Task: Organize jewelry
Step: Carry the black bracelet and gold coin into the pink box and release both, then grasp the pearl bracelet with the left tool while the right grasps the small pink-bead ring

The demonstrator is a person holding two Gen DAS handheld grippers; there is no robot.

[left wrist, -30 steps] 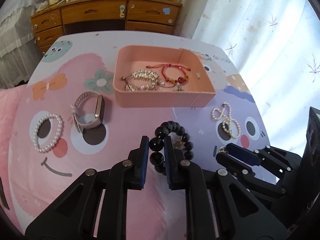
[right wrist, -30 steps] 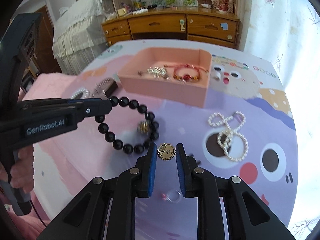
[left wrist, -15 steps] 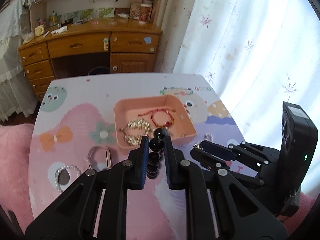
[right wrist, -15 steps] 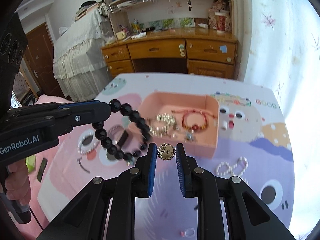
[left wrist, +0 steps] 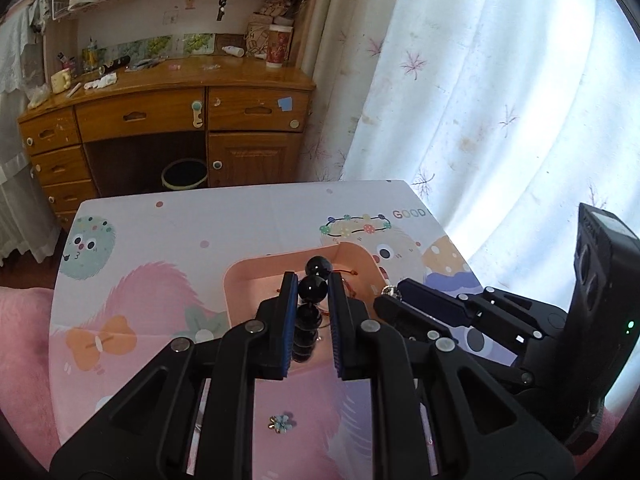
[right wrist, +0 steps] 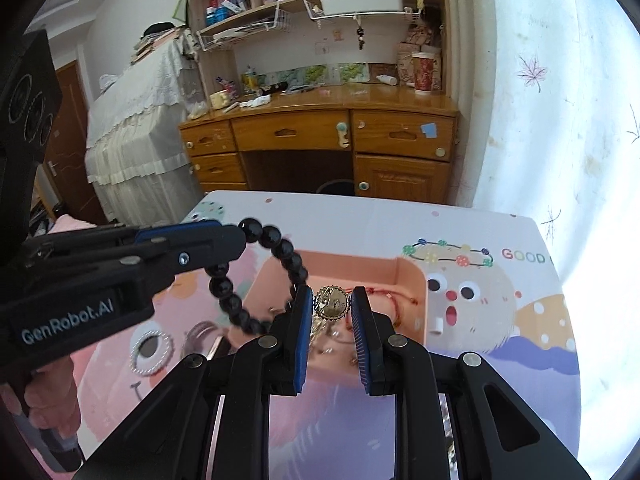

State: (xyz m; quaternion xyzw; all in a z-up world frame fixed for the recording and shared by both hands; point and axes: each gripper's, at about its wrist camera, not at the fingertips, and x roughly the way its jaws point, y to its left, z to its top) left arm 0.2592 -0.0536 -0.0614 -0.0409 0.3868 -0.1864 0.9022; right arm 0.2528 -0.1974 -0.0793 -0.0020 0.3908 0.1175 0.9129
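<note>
Black bead bracelet [right wrist: 256, 276] and gold pendant [right wrist: 330, 302], both lying low on the bench [left wrist: 256, 216] a second earlier, were raised above the pink tray [right wrist: 360, 265], which had dropped lower in both views. The left gripper [left wrist: 313, 292] had its jaws clenched on one bead, the loop dangling beneath. The right gripper [right wrist: 331, 304] pinched the pendant between narrowly parted jaws. A red cord bracelet [right wrist: 394, 297] lay inside the tray; a pearl bracelet [right wrist: 152, 350] sat on the bench to its left.
</note>
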